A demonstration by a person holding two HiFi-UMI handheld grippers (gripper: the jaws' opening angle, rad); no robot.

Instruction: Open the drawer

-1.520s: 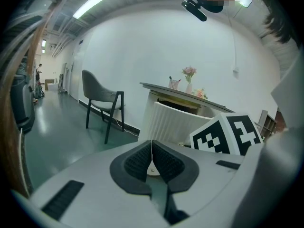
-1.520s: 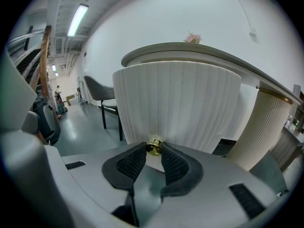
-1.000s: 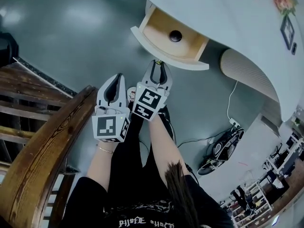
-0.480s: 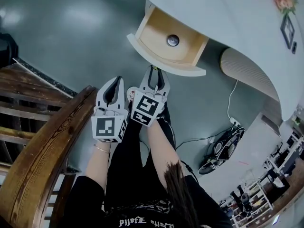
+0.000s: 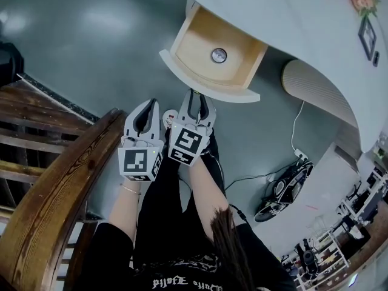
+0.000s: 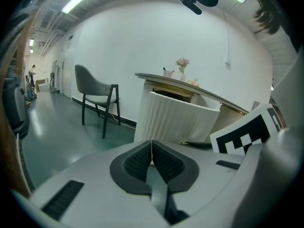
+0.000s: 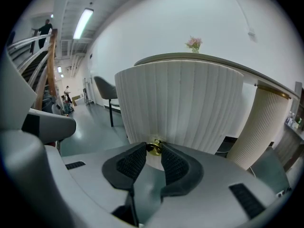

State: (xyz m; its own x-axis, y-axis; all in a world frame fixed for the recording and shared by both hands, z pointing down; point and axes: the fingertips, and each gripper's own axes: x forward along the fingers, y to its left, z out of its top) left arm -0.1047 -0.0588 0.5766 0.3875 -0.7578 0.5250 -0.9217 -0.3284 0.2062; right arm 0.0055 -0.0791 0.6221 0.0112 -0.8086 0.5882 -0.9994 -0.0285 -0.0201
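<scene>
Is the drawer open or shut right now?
Open: the white ribbed-front wooden drawer juts out from the pale desk, its inside exposed from above.

The head view looks steeply down from above the person onto the left gripper (image 5: 151, 102), the right gripper (image 5: 195, 93) and the open drawer (image 5: 206, 85) beyond them. The left gripper view looks low along its jaws, with the drawer's ribbed front a little way off. The right gripper view faces that same front close up, the brass knob (image 7: 154, 147) at its jaw tips.
</scene>
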